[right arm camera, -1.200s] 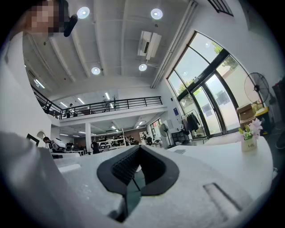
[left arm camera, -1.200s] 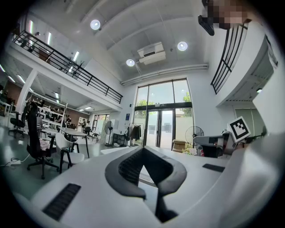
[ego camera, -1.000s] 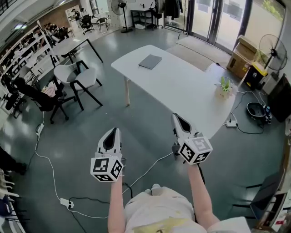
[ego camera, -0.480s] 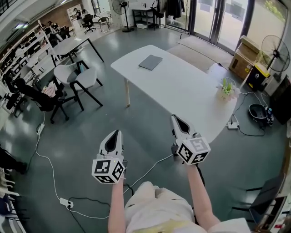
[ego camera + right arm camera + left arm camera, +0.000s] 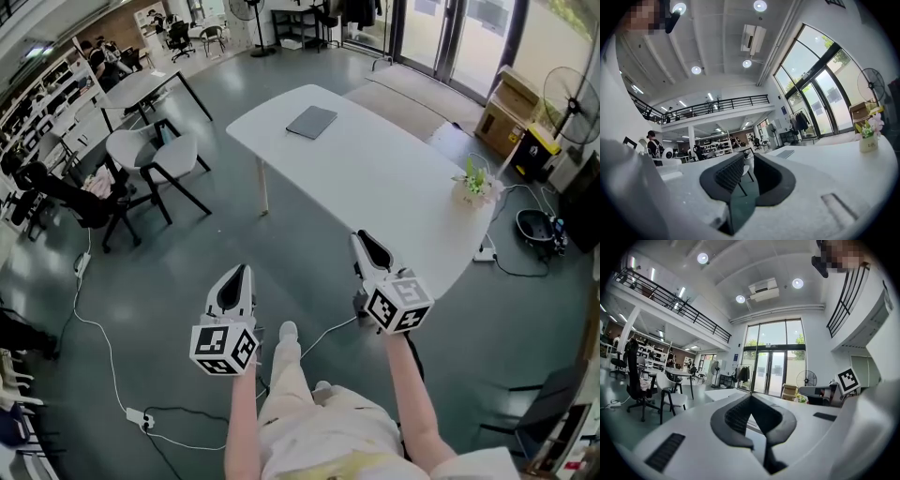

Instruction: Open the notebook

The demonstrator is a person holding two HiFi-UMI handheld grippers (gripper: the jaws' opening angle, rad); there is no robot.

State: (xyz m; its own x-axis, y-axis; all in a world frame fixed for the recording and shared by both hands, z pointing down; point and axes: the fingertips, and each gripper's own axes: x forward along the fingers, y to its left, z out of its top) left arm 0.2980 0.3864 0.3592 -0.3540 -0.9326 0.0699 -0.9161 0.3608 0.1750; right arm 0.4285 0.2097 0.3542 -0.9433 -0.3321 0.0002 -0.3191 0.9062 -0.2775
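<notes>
A closed grey notebook [image 5: 311, 122] lies flat near the far end of the white table [image 5: 375, 187]; the right gripper view shows the notebook [image 5: 783, 153] far off on the tabletop. Both grippers are held level over the floor, well short of the table. My left gripper [image 5: 234, 274] has its pad tips touching, shut on nothing [image 5: 750, 398]. My right gripper [image 5: 362, 241] shows a narrow gap between its pads [image 5: 749, 157]; its jaws have just been opening, with nothing between them.
A small potted plant [image 5: 473, 183] stands at the table's right end. White chairs [image 5: 155, 155] and a round table [image 5: 141, 89] are to the left. Cables [image 5: 103, 347] trail over the floor. Boxes [image 5: 502, 108] and a fan [image 5: 572, 94] are at the far right.
The person has stepped forward: a shoe now shows between the arms. Both grippers have kept nearly the same place in the picture, still pointing at the table.
</notes>
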